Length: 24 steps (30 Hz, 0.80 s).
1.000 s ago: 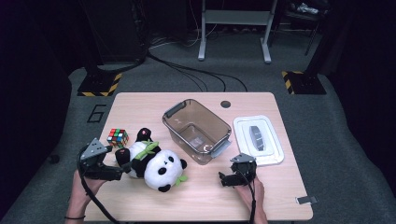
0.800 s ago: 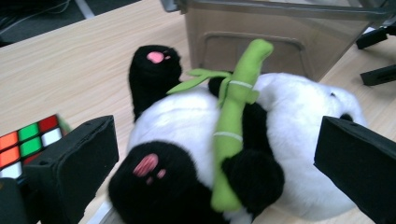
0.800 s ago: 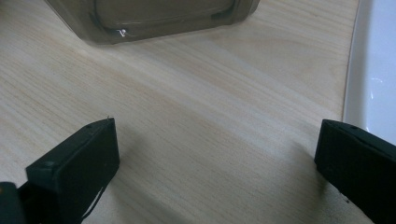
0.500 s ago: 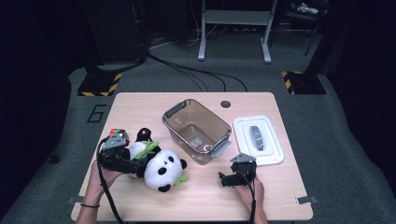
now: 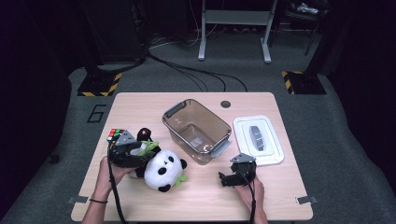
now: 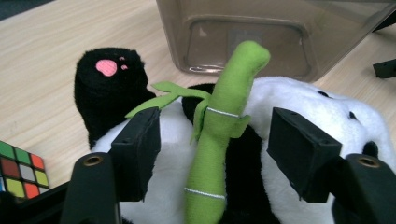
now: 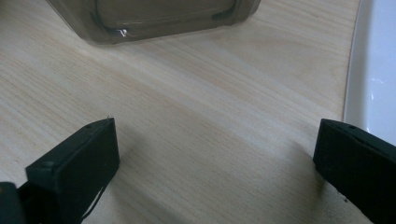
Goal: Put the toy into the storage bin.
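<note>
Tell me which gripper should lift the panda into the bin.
Left. The left gripper, whose jaws have just been closing, already straddles the plush panda and its green bamboo stalk. The right gripper rests open on bare table, apart from the toy.

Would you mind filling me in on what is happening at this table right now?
A person works with a gripper in each hand. The left gripper has been closing its jaws around a panda plush lying by a Rubik's cube; the plush's green bamboo stalk sits between the jaws, with gaps on both sides. The right gripper rests open on the table, holding nothing. A clear plastic bin stands empty, its white lid beside it.
</note>
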### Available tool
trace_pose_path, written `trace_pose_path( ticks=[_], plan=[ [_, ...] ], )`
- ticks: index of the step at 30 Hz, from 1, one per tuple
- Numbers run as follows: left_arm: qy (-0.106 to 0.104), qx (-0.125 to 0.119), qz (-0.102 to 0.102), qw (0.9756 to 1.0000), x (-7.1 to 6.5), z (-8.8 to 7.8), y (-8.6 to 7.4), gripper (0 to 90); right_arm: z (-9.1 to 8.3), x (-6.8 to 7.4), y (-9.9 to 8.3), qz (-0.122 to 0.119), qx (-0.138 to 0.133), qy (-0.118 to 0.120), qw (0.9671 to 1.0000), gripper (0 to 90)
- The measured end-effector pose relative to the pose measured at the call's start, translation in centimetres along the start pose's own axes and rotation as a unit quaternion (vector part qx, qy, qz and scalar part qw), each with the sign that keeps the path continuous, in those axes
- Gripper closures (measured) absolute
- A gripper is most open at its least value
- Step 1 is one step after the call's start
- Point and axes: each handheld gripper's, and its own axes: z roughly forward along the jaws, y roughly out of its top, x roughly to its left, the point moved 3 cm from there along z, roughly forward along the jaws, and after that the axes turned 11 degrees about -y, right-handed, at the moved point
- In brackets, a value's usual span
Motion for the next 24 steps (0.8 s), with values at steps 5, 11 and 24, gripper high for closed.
trace_pose_path(
  ticks=[5,11,24],
  plan=[
    [0.019,0.027,0.007,0.9994,0.0,0.6,-0.3,54.7,0.0,0.0,0.0,0.000,0.000,0.000,1.0000,0.0],
    [0.025,0.021,0.008,0.9994,-0.3,0.9,-0.6,71.9,0.0,0.0,0.0,0.000,0.000,0.000,1.0000,0.0],
    [-0.009,-0.018,0.012,0.9997,-0.4,-0.3,-0.9,75.1,0.0,0.0,0.0,-0.001,0.000,0.000,1.0000,0.0]
  ],
)
